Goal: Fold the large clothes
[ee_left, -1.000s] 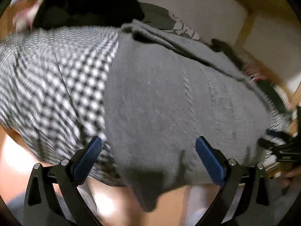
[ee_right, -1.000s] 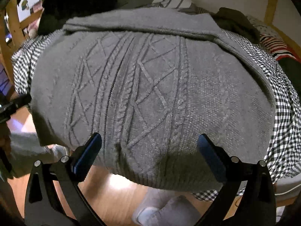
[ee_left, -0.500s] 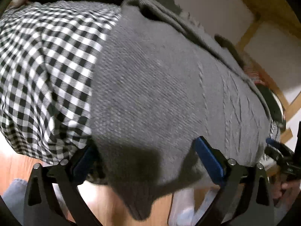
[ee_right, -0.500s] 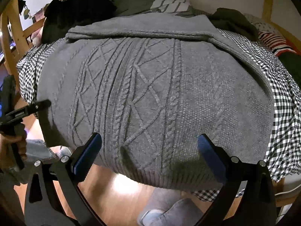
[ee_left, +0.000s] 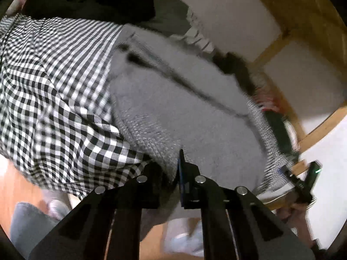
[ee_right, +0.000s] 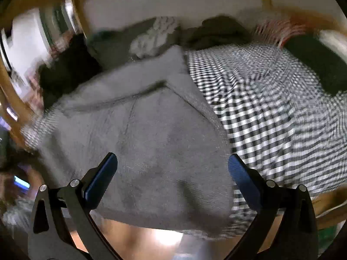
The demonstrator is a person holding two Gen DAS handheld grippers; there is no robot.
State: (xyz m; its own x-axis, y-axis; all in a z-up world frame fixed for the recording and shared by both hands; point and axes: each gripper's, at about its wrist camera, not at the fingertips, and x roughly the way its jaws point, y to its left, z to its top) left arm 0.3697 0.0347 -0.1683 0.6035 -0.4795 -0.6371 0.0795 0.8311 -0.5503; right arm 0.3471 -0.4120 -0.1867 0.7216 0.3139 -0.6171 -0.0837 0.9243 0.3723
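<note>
Two grippers at grey knit sweater (ee_left: 184,112) hem: left gripper (ee_left: 173,173) clamped on it, right gripper (ee_right: 171,177) spread, empty. Next probably: pinch other corner, fold over.

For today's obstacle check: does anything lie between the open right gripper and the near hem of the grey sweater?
Nothing visible does. The right gripper is open, and between its fingers only the grey sweater shows, lying on the checked cloth.

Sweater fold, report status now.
Left tongs shut on sweater hem. Right tongs open over sweater, gripping nothing. Sweater flat on checked sheet. Nothing in the way.
</note>
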